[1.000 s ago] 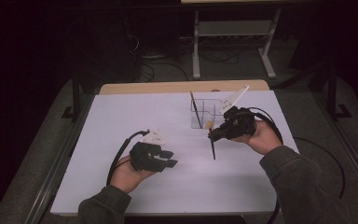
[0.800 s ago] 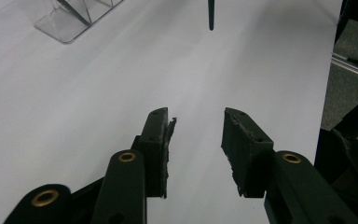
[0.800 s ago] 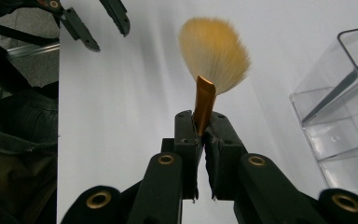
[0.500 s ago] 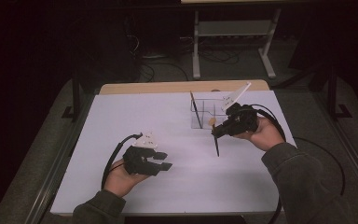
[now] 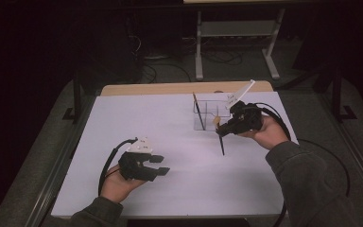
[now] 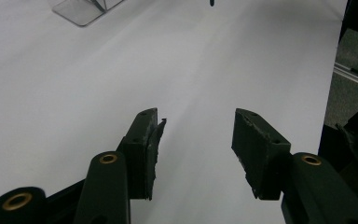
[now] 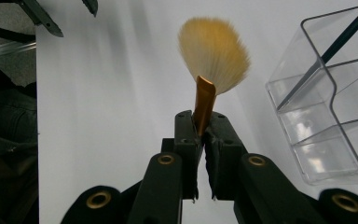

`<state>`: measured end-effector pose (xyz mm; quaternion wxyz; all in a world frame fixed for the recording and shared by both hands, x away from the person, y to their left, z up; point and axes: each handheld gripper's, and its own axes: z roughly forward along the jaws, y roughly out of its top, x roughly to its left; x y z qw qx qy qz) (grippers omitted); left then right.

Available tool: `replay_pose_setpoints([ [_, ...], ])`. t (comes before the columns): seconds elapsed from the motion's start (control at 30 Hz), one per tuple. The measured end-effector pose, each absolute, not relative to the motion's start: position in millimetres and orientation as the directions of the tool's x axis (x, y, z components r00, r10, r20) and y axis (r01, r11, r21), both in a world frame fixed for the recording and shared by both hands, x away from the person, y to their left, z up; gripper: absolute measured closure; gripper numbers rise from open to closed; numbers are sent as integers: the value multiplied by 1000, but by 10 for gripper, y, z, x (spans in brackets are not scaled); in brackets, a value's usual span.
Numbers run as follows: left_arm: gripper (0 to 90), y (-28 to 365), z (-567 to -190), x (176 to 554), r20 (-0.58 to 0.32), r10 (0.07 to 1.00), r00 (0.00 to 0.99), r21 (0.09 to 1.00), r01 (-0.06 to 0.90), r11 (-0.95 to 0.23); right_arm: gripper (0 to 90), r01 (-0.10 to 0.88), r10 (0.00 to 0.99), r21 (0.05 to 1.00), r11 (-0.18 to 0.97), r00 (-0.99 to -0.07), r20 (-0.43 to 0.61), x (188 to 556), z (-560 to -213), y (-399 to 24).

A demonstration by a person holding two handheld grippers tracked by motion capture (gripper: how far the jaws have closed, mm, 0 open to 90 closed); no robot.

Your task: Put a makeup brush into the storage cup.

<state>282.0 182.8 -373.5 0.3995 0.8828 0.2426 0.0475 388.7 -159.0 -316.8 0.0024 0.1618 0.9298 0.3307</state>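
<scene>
**Lena:** Brush [image 7: 213, 51] first: the right gripper [image 7: 203, 122] has its jaws clamped on the gold ferrule just below the fan of bristles, and in the high view the dark handle [image 5: 221, 143] hangs down toward the white table [image 5: 179, 118], right beside the clear organizer [image 5: 207, 115]

**Sam:** And the organizer already has one thin brush [image 5: 198, 111] leaning in a compartment?

**Lena:** Yes, slanted in the near-left part. I'd judge the held brush is meant to go in handle first, into a free cell

**Sam:** So how to do it cleanly?

**Lena:** Lift until the handle tip is above the rim, line it up over an empty compartment, then lower straight. Keep the grip on the ferrule, not the hairs, so the fan doesn't get crushed. Loosen only when the handle rests on the bottom or against a wall

**Sam:** What about the left gripper [image 5: 158, 164]?

**Lena:** Its jaws have just been opening and stand about half apart, nothing between the pads [image 6: 256, 149]. It sits low over bare table, well apart from the organizer. It could steady the light organizer's wall if the handle nudges it
</scene>
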Motion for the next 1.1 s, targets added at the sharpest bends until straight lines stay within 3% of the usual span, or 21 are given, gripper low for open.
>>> replay_pose_setpoints([
  [0.8,426,2111,-3799,2773,-113,521,846,759,411,-505,829,314,333,610,727,-939,86,3993,-3082,-1644],
  [1.1,355,2140,-3837,2789,-112,535,838,762,417,-495,829,313,334,611,727,-939,83,4035,-3054,-1640],
])
